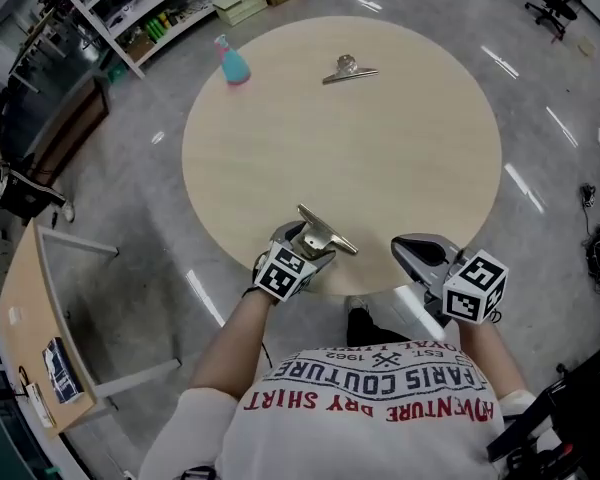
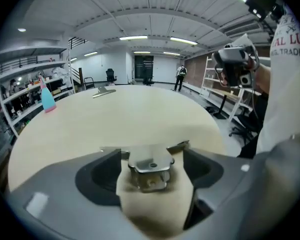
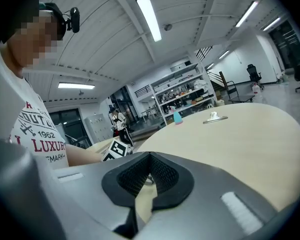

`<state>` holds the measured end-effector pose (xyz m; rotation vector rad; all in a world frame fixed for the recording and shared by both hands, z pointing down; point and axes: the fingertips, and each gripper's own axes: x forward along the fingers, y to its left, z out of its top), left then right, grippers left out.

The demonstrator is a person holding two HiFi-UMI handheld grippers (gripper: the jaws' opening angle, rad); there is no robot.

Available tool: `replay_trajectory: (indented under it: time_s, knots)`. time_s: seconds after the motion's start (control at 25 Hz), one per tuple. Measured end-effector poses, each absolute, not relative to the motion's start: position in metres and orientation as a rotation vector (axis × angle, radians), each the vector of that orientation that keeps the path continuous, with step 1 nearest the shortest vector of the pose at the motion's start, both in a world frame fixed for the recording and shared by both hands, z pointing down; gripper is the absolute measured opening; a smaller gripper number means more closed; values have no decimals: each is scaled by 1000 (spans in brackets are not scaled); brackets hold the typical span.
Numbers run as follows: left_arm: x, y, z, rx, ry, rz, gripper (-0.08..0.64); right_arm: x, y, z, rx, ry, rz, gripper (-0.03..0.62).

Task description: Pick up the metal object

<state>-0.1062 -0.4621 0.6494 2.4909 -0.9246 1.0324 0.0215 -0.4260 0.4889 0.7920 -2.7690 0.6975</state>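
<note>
A metal clip (image 1: 327, 231) with a long flat bar lies on the round wooden table (image 1: 380, 158) near its front edge. My left gripper (image 1: 308, 246) stands open around it. In the left gripper view the clip (image 2: 149, 165) rests on the tabletop between the two fingers (image 2: 102, 171), and neither pad presses on it. A second metal clip (image 1: 348, 70) lies at the far side of the table, also seen small in the left gripper view (image 2: 104, 91) and the right gripper view (image 3: 216, 118). My right gripper (image 1: 412, 253) hovers shut and empty at the table's front edge, its pads (image 3: 162, 176) together.
A blue and pink spray bottle (image 1: 233, 63) stands at the far left of the table. Shelving (image 1: 130, 8) lines the back left, a wooden desk (image 1: 25, 308) stands at the left and an office chair (image 1: 555, 3) at the back right. A person (image 2: 180, 78) stands far off.
</note>
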Motion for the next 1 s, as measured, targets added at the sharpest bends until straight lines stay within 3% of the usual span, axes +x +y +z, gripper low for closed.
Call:
replay_trajectory:
  time_s: [0.12, 0.24, 0.44, 1.0]
  knots:
    - [-106, -466, 666, 2449, -899, 1052, 370, 20, -434, 497, 786, -2759, 711, 2]
    - [-108, -470, 670, 2428, -933, 1077, 296, 16, -432, 501, 764, -2754, 718, 2]
    - [-110, -462, 655, 2399, -951, 1008, 285, 8, -413, 491, 770, -2757, 690, 2]
    - [-100, -338, 392, 2730, -1009, 434, 285, 13, -333, 380, 820, -2922, 356, 2]
